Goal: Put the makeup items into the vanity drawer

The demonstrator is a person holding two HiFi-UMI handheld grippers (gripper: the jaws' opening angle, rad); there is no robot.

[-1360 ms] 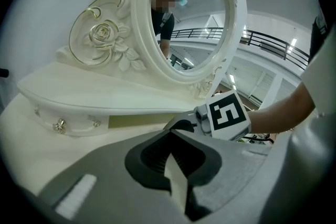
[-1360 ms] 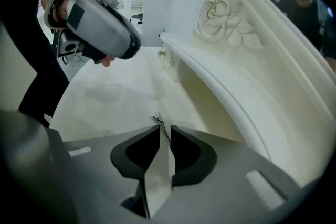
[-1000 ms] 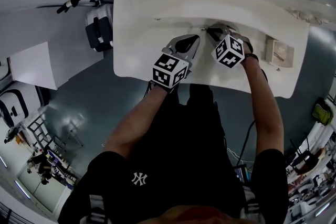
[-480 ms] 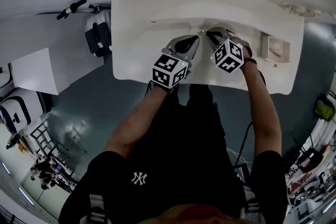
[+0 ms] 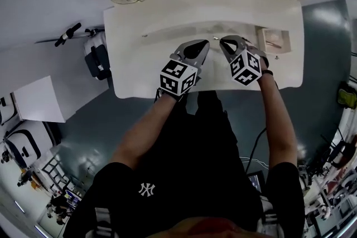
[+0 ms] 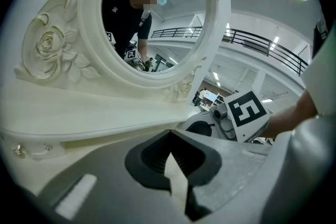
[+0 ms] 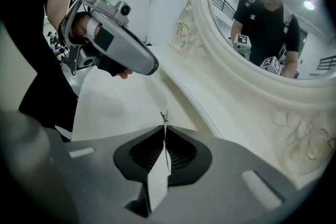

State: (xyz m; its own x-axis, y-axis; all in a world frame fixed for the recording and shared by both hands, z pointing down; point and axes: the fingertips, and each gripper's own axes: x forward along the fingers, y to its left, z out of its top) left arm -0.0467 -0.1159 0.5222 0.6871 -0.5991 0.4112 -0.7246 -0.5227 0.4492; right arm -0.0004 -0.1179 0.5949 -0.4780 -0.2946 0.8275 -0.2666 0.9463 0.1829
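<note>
A white carved vanity with an oval mirror fills the views. I see no makeup item on its top. A small knob shows on the raised back tier, between the two gripper tips. My left gripper hangs over the tabletop, shut and empty; in its own view the left gripper's jaws meet. My right gripper hovers beside it, shut with nothing held; in its own view the right gripper's jaws touch. Each gripper shows in the other's view: the right gripper and the left gripper.
A small open box sits on the vanity's right end. A second knob shows at the back tier's left. A dark case and a white panel stand on the floor at the left. The person's legs are against the vanity's front edge.
Both grippers have lifted and drawn a little back from the raised tier. The head view has tilted, so more of the mirror frame shows at the top.
</note>
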